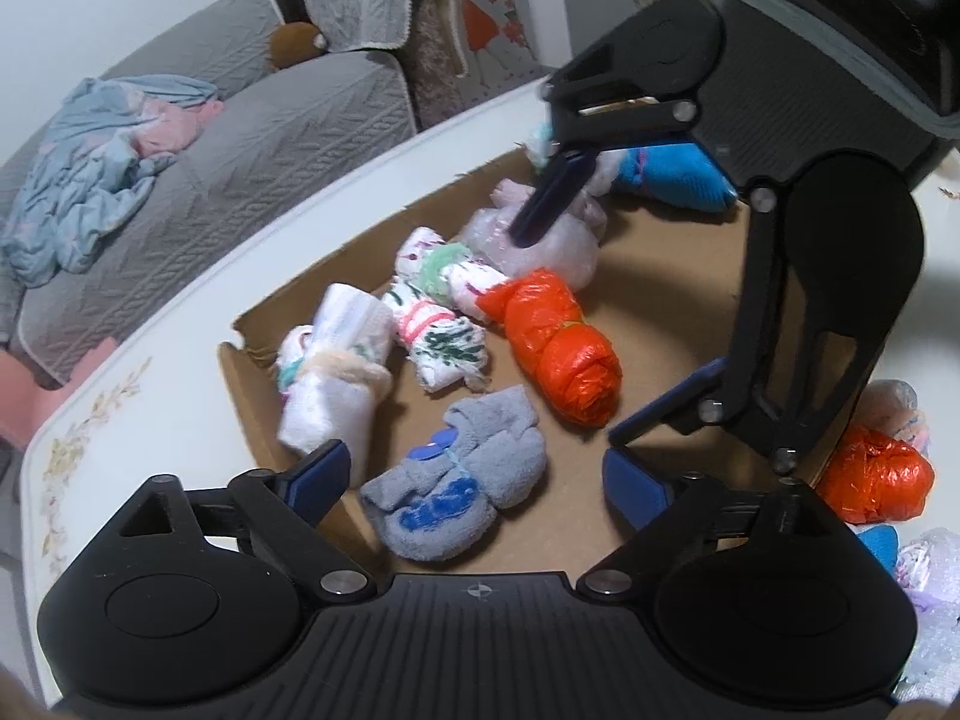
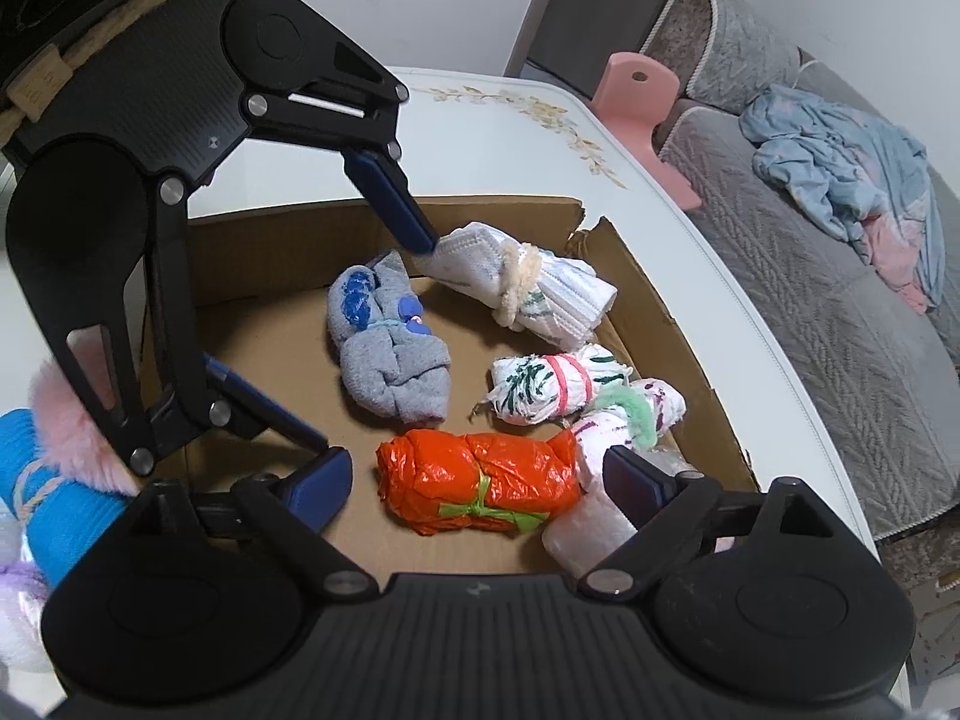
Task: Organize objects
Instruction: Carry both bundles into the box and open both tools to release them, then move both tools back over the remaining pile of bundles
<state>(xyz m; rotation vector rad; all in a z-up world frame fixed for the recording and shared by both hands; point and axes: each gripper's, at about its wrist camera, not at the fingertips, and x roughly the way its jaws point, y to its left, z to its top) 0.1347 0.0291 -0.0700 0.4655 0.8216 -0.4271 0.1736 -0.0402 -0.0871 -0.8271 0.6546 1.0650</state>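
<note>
A shallow cardboard box point(image 1: 660, 276) point(image 2: 276, 240) on a white table holds several tied bundles: a grey sock roll point(image 1: 462, 480) point(image 2: 390, 354), an orange plastic bundle point(image 1: 558, 342) point(image 2: 480, 480), a white cloth roll point(image 1: 336, 372) point(image 2: 528, 288), printed white rolls point(image 1: 438, 330) point(image 2: 552, 390) and a clear bubble-wrap bundle point(image 1: 540, 240) point(image 2: 588, 534). My left gripper point(image 1: 477, 480) point(image 2: 372, 312) is open above the grey sock roll. My right gripper point(image 2: 477, 480) point(image 1: 570, 324) is open above the orange bundle, one fingertip point(image 1: 546, 204) over the bubble wrap.
Outside the box lie a second orange bundle point(image 1: 876, 474), a blue roll point(image 1: 678, 174) point(image 2: 48, 498) and a pink fluffy item point(image 2: 66, 438). A grey sofa point(image 1: 240, 138) point(image 2: 840, 300) with crumpled clothes stands beside the table. A pink stool point(image 2: 642, 108) stands at the table's end.
</note>
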